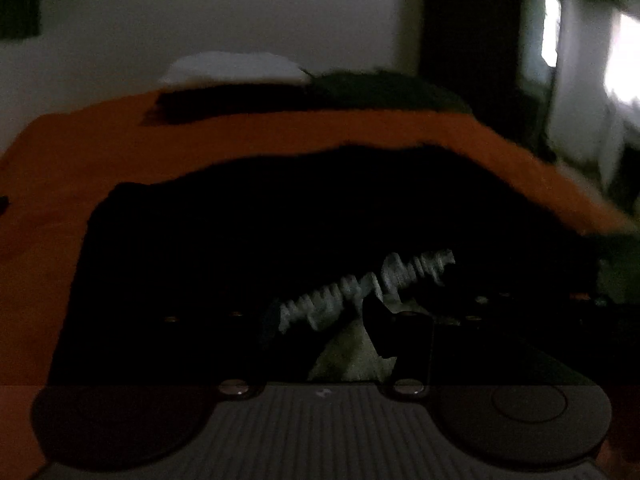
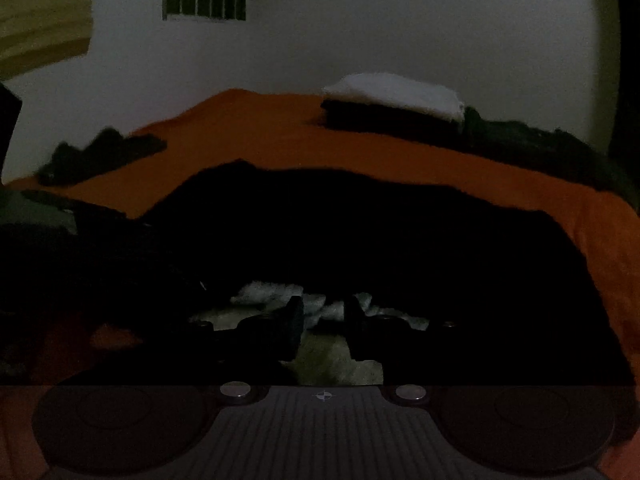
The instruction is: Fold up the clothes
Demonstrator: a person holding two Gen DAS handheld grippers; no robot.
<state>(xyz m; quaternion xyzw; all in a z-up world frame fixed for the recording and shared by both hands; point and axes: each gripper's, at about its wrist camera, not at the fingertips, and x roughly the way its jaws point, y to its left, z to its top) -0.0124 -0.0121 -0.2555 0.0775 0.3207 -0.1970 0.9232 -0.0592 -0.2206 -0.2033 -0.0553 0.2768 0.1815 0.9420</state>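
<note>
Black clothing point(image 1: 320, 216) is being seen spread across the near half of an orange bed cover point(image 1: 120, 140), filling the middle of both wrist views. Along its near edge a pale, ribbed strip of fabric point(image 1: 360, 284) is being shown in the left view, and a crumpled whitish patch point(image 2: 280, 296) is being shown in the right view.

The left gripper point(image 1: 340, 328) is being held low over that near edge; only one dark finger point(image 1: 384, 332) can be made out, and whether the jaws are spread or pinching cloth cannot be told in the dark, blurred picture. The right gripper point(image 2: 324, 320) is being held with its two dark fingers point(image 2: 292, 324) a narrow gap apart, the pale fabric showing between them; whether the pads are pressing on it cannot be told.

Farther back on the cover, a white folded item point(image 2: 396, 92) is being seen lying on a dark folded piece point(image 2: 384, 120), with a dark green heap point(image 2: 540, 144) just beside them. Another dark garment point(image 2: 104, 152) is being seen at the far left edge of the bed in the right view. A pale wall point(image 2: 360, 32) is being seen behind.
</note>
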